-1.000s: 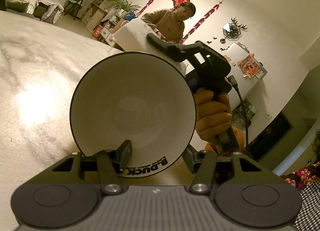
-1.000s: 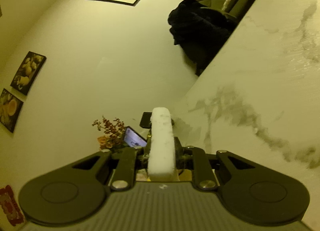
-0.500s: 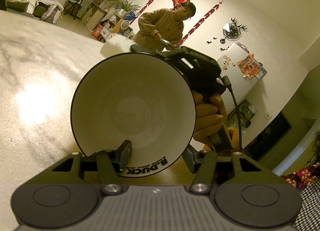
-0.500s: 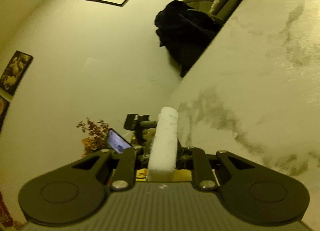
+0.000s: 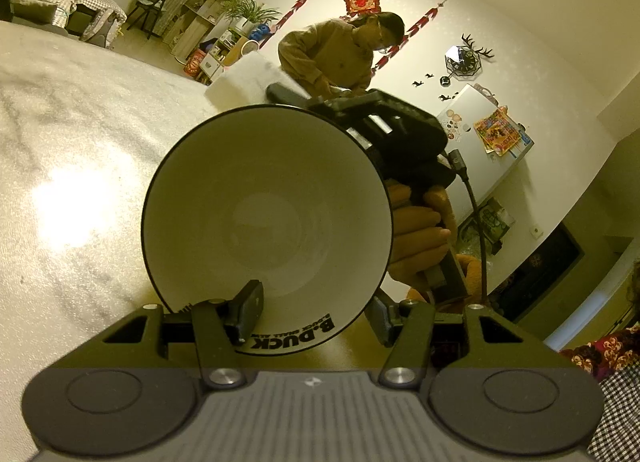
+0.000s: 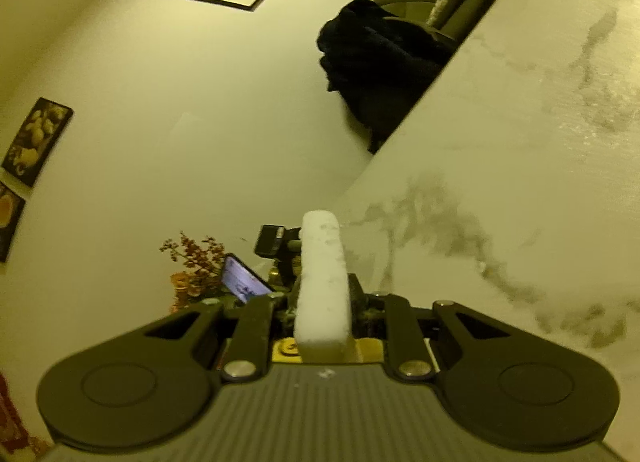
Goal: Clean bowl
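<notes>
Your left claw [image 5: 314,312] is clamped on the bowl [image 5: 266,214] by its near rim: one finger [image 5: 248,308] inside the wall, the other outside, bowl tipped so its mouth faces the cam. That's a thin-edge hold on smooth glazed ware w/ most of the weight hanging fwd of the pads, so any hard push could pivot or slip it out.

Your right claw [image 6: 322,302] is closed tight on the white sponge [image 6: 322,282], which sticks out ahead between the fingers. From the left cam, that claw [image 5: 384,130] sits behind and above the bowl's far rim, sponge [image 5: 240,82] poking past it, not inside yet.

Risks, imo: sponge catches the rim on entry and levers the bowl loose; scrubbing sideways twists it in the pads; a drop onto the marble table [image 5: 60,150] below could chip it. Press toward the left claw's hold, not away from it.
</notes>
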A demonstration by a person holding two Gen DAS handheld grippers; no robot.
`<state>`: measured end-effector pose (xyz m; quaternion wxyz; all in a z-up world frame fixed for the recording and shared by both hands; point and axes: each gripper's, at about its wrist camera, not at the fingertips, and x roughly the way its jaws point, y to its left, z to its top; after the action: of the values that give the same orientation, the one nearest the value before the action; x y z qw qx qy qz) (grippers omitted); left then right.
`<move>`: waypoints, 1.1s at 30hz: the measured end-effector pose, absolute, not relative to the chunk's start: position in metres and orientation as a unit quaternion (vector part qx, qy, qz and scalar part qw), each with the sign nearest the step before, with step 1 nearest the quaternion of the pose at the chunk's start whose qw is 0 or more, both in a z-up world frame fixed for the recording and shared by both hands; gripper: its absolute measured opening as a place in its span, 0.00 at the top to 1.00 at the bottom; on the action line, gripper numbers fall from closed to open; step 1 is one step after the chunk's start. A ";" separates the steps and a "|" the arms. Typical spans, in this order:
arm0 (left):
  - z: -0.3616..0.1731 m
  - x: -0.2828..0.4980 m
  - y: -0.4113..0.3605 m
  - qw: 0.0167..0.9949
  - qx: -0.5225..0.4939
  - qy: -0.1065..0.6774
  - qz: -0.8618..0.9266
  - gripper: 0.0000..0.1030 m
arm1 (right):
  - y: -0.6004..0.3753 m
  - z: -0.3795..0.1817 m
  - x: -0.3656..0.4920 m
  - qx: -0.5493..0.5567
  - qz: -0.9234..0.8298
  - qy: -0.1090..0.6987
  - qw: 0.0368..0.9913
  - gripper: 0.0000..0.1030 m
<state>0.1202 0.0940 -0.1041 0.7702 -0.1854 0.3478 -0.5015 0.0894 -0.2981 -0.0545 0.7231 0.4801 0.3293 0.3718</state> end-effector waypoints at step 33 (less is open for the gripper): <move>-0.108 0.121 0.095 0.771 -0.187 0.347 -0.501 0.44 | -0.289 -0.059 0.096 0.495 0.388 0.341 0.699 0.82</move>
<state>0.1210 0.0946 -0.1080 0.7705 -0.1872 0.3470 -0.5008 0.0963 -0.2891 -0.0587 0.6988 0.4948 0.3413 0.3878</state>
